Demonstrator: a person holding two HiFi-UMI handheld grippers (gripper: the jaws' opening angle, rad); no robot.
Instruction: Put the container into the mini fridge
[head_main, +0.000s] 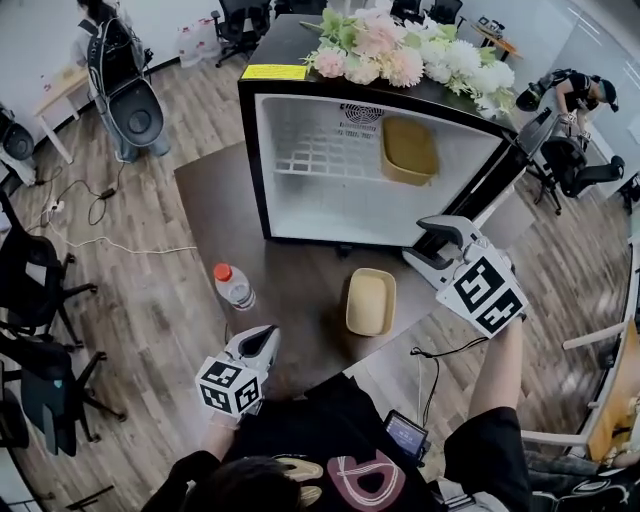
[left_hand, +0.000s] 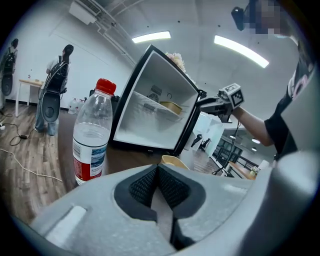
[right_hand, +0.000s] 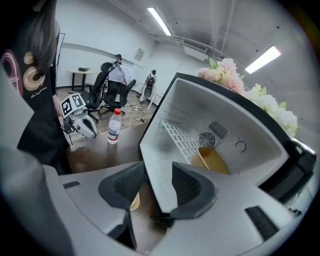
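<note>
The mini fridge (head_main: 300, 215) stands open on a dark table (head_main: 215, 195). One tan container (head_main: 408, 150) sits on the fridge's wire shelf, at the right; it also shows in the right gripper view (right_hand: 212, 159). A second tan container (head_main: 370, 302) lies on the table in front of the fridge. My right gripper (head_main: 428, 245) hovers by the fridge's lower right corner, above and right of that container, jaws open (right_hand: 159, 172) with nothing pressed between them. My left gripper (head_main: 255, 345) is at the table's near edge, shut (left_hand: 157, 170) and empty, below a water bottle (head_main: 233, 285).
The fridge's black door (head_main: 500, 175) hangs open to the right. A flower bunch (head_main: 400, 50) and a yellow note (head_main: 273, 72) lie on top of the fridge. Office chairs (head_main: 30, 270) and floor cables (head_main: 100, 240) are at the left; a person (head_main: 580, 90) at the far right.
</note>
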